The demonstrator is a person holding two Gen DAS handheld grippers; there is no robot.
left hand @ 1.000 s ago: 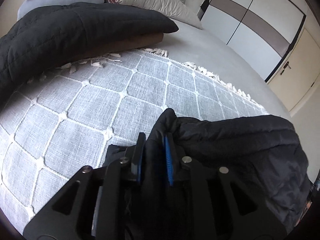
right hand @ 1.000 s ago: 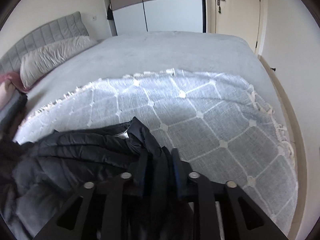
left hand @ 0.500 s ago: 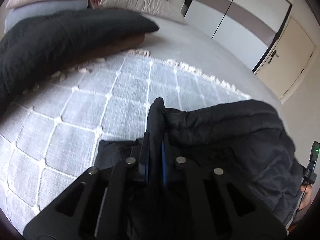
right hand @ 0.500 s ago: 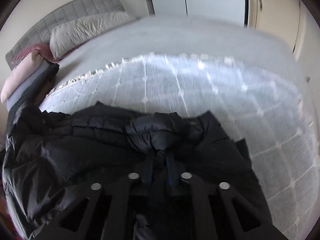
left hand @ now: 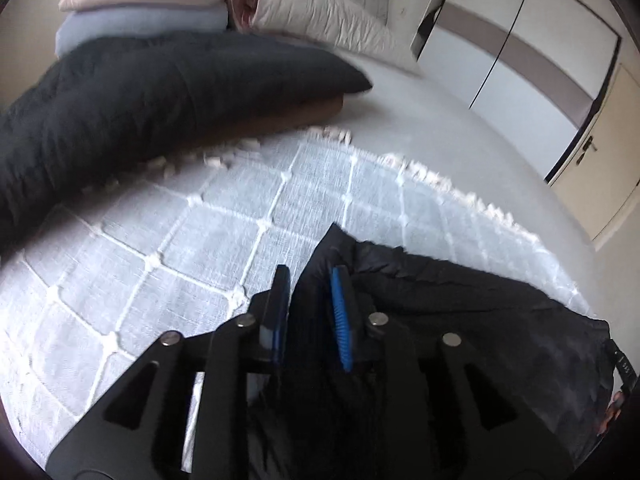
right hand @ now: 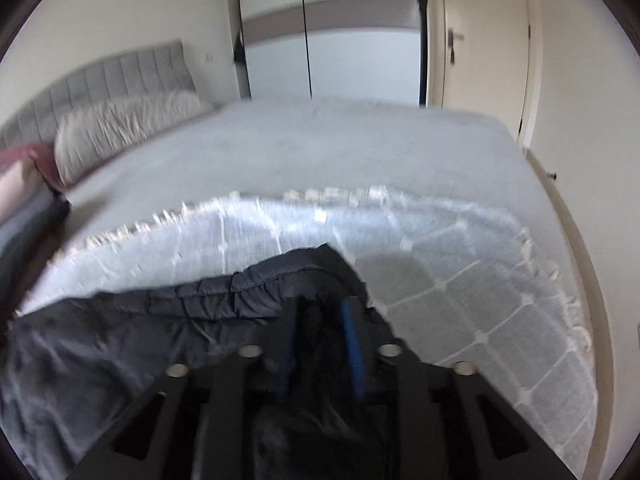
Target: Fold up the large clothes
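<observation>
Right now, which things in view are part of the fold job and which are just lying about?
In the job:
- black puffer jacket
- left tongs, shut on the jacket
- right tongs, shut on the jacket
- grey tasselled throw under it

Lying about:
- dark quilted blanket
- stacked pillows
- wardrobe
- door

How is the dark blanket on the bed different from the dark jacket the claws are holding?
The dark blanket is matte and lies untouched by the pillows; the dark jacket is shiny, puffy and crumpled, pinched by the left claw and right claw. Both are dark and soft-looking.
</observation>
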